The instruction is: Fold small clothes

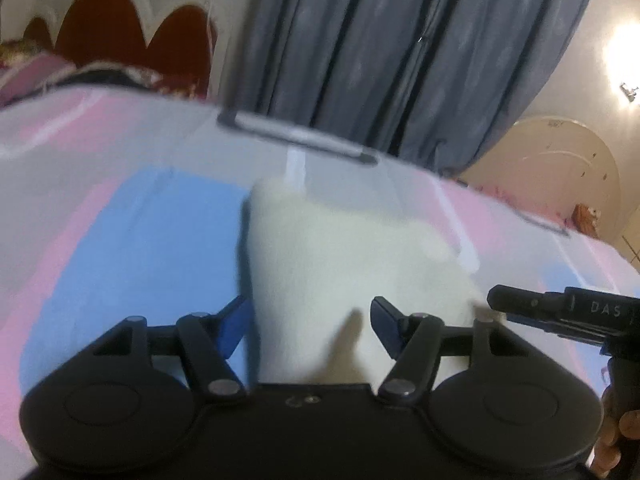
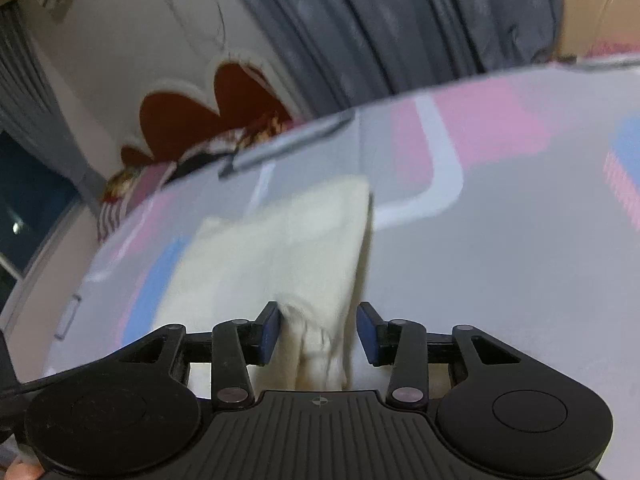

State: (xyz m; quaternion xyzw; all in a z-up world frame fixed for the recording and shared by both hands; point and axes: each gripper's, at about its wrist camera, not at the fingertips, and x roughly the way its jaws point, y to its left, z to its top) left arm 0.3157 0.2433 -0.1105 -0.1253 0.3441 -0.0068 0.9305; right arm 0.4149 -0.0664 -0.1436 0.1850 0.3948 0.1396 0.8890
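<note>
while both the left claw [image 1: 306,330] and right claw [image 2: 316,332] are spread unclenched around the small cream fleece garment [image 1: 344,264], the fold could be undone if only the top layer is pinched.

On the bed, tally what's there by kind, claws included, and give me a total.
Cream garment: 1
Grey bar-shaped object at the far edge of the bedsheet, too blurred to identify: 1
Claws: 2, left claw and right claw, both open around the garment
Total: 4
</note>
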